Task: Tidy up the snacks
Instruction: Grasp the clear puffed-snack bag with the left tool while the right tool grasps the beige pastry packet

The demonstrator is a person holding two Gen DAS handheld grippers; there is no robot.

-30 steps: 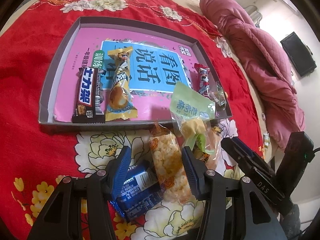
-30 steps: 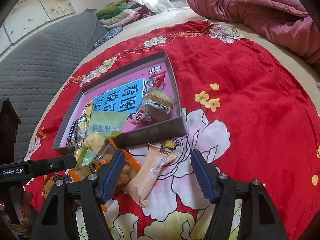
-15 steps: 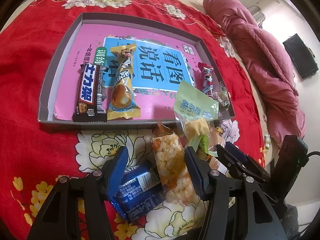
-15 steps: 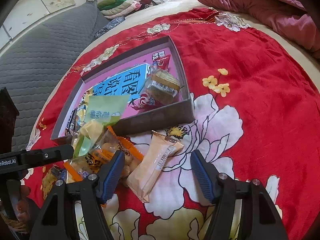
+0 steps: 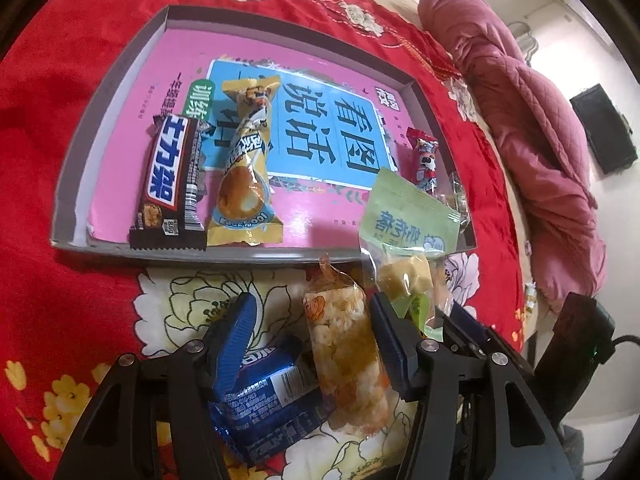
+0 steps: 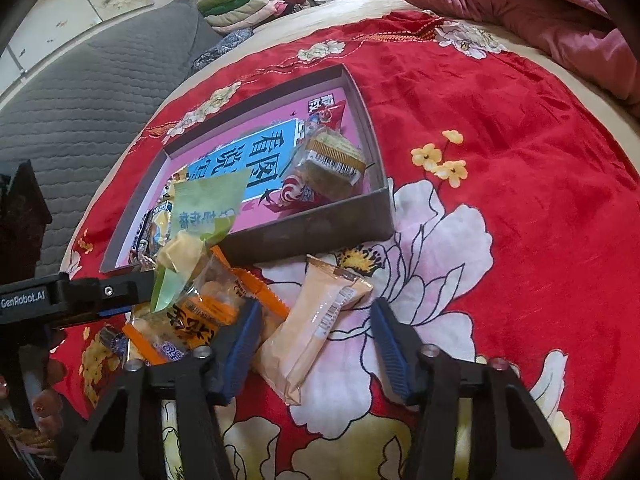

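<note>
While its jaws are closing in, still clear of the peach packet (image 6: 316, 320) between them, the right gripper (image 6: 316, 344) is hovering; the left gripper (image 5: 312, 340), half-open, is straddling a puffed-snack bar (image 5: 344, 344), hiding part of a blue packet (image 5: 268, 404) beside the tray (image 5: 240, 254).

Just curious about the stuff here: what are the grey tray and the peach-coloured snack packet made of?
The tray looks like matte grey cardboard: thin, dull, straight-folded walls. The peach packet seems to be plastic film with a soft sheen, judging by its crimped end and printed barcode.
</note>
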